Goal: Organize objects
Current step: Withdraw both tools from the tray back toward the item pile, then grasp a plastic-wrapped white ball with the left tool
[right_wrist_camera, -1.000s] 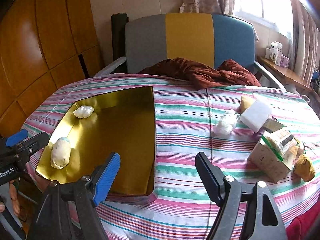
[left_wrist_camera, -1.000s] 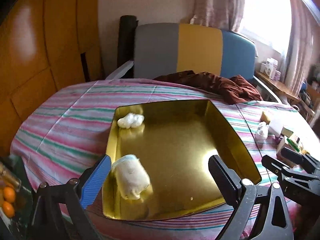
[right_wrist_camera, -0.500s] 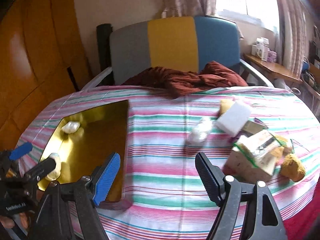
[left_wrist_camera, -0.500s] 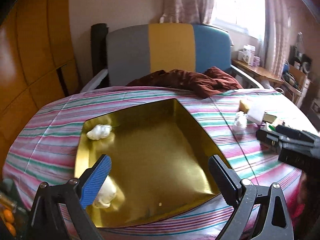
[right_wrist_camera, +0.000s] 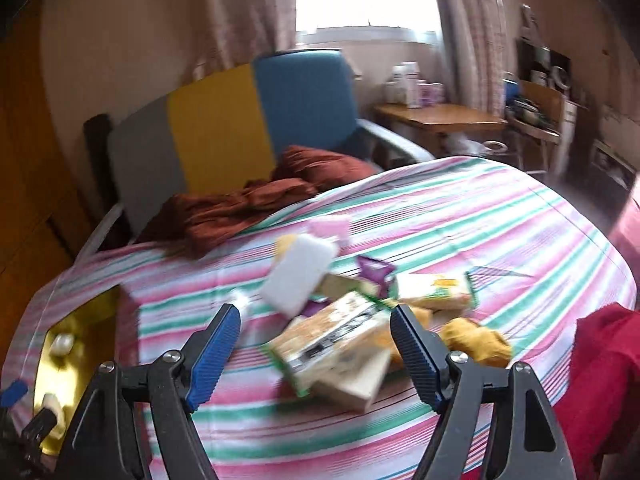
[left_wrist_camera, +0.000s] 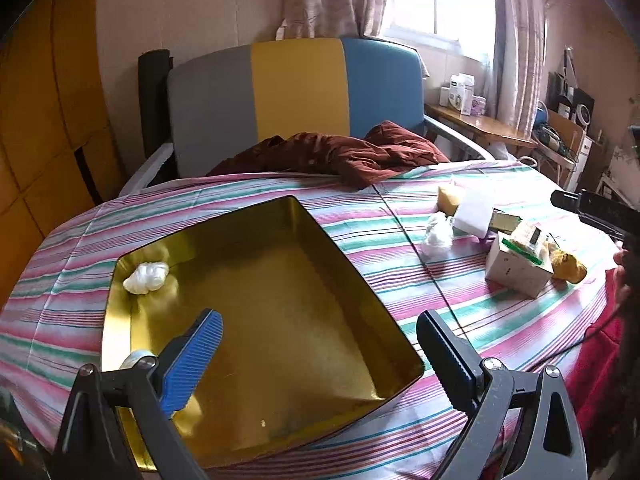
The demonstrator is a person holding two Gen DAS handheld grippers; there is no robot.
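A gold metal tray [left_wrist_camera: 360, 280] lies on the striped tablecloth and holds a white crumpled wad [left_wrist_camera: 146, 277] in its far left corner. A second pale bundle [left_wrist_camera: 134, 359] peeks out behind my left gripper's blue finger. My left gripper [left_wrist_camera: 320, 340] hovers open over the tray's near part, holding nothing. To the right lies a cluster: a white wad [left_wrist_camera: 439, 234], a white sponge block [right_wrist_camera: 298, 278], a cardboard box [right_wrist_camera: 340, 350] and a yellow lump [right_wrist_camera: 476, 340]. My right gripper [right_wrist_camera: 316, 338] is open just above the box, nothing between its fingers.
A chair [left_wrist_camera: 296, 108] with grey, yellow and blue panels stands behind the table with a rust-red cloth [left_wrist_camera: 340, 156] draped onto the table edge. A wooden side table [right_wrist_camera: 436, 120] with small boxes is at the back right. Red fabric [right_wrist_camera: 600, 380] sits at the right edge.
My right gripper has swung right from beside the tray to over the cluster of objects. My left gripper has shifted right over the tray, so the near bundle is now mostly hidden.
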